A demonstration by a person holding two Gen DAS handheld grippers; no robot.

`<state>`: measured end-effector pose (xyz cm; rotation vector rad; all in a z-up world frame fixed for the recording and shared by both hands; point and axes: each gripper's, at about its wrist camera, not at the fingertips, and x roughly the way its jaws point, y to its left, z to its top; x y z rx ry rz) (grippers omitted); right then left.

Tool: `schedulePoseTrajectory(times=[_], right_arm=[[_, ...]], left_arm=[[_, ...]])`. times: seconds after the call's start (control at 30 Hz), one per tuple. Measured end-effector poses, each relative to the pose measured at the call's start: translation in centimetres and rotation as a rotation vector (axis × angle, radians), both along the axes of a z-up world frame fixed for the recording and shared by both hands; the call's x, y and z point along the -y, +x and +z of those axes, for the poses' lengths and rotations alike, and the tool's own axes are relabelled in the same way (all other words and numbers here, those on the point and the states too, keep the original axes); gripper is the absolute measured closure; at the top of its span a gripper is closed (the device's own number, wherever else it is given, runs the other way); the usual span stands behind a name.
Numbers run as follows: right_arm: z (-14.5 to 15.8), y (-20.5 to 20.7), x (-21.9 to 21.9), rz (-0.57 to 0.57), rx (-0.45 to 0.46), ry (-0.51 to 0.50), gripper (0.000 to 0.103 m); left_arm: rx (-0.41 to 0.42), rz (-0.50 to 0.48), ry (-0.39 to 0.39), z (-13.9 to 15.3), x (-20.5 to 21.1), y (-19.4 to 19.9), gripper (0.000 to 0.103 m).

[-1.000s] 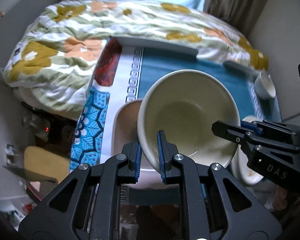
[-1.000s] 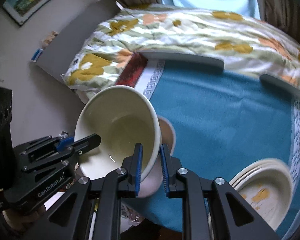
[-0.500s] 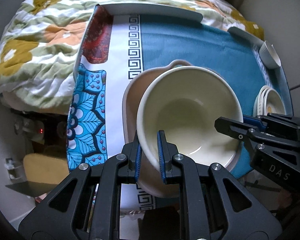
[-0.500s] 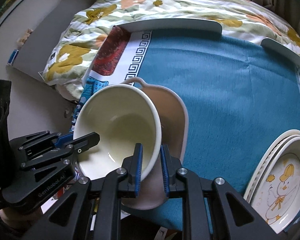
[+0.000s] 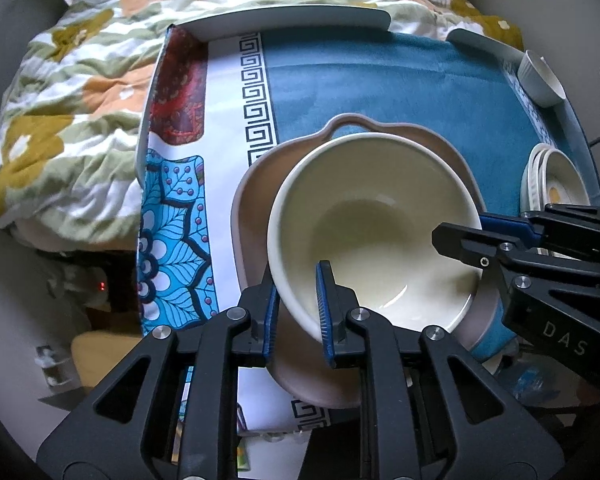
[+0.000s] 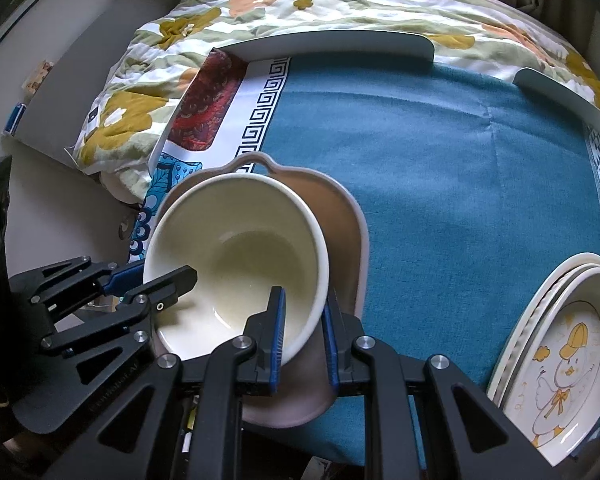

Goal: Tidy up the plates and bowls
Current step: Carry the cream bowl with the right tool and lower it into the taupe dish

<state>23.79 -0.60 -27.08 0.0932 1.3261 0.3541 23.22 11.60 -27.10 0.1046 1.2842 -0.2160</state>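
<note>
Left wrist view: the cream bowl (image 5: 374,232), judged rigid, glazed-slick and breakable, is pinched at opposite rim edges by the left gripper (image 5: 297,308) and right gripper (image 6: 302,334), over the pinkish dish (image 5: 256,200).

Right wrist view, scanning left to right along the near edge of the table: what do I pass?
Left gripper → cream bowl → pinkish handled dish → bare blue tablecloth → stack of duck plates.
</note>
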Motion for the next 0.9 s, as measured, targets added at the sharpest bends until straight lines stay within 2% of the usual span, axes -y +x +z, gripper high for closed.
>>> schedulePoseTrajectory(times=[0.3,0.37,0.43,0.53,0.77,0.9], right_arm=[[0.1,0.0,0.5,-0.004,0.001,0.001,0.086],[0.2,-0.1,0.5,-0.001,0.004,0.001,0.087],[0.1,-0.1,0.5,-0.001,0.001,0.006,0.087],[0.1,-0.2,0.7,0.0,-0.006,0.01,0.087],[0.4,-0.7,1.1,0.003,-0.026,0.032,0.087],[1.9,-1.1,1.4,0.016,0.0,0.04,0.087]], left_arm=[[0.005,-0.021,0.053,-0.1,0.8,-0.1,0.081],[0.01,-0.022,0.053,0.1,0.8,-0.2,0.077],[0.021,-0.025,0.05,0.4,0.9,-0.2,0.067],[0.036,-0.026,0.042,0.9,1.0,-0.4,0.061],[0.056,-0.006,0.032,2.0,1.0,-0.8,0.061],[0.068,0.016,0.021,3.0,0.8,-1.1,0.061]])
